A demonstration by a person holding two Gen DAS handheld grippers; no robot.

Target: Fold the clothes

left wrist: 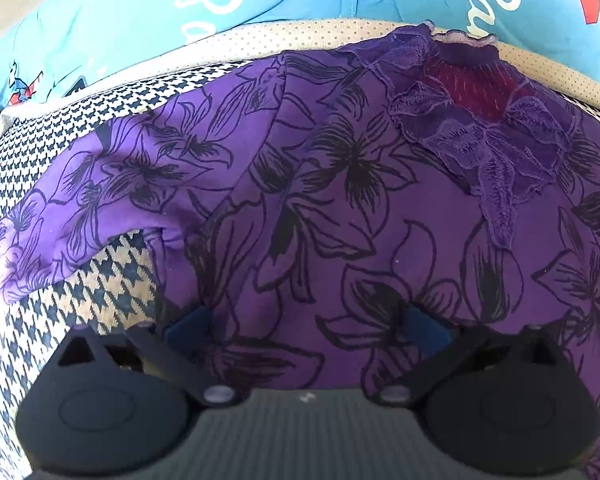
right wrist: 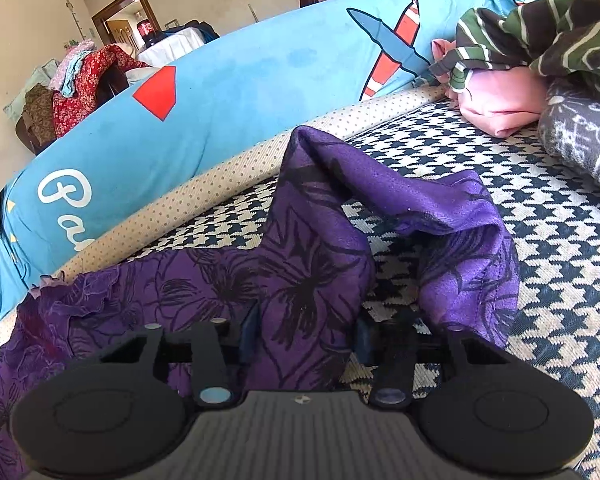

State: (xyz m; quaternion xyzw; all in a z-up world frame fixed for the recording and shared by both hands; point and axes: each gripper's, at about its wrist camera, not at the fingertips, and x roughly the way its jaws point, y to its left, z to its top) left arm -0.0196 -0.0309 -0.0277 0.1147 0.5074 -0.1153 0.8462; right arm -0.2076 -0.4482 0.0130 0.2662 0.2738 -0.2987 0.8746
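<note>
Right tool pinching purple garment on houndstooth mat.

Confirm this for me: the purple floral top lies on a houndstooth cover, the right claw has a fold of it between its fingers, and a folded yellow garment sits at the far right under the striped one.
One detail is wrong. The folded garment under the green striped one is pink, not yellow, as the right wrist view shows. The purple floral top does lie on the houndstooth cover, with a fold between the right claw's fingers.
</note>
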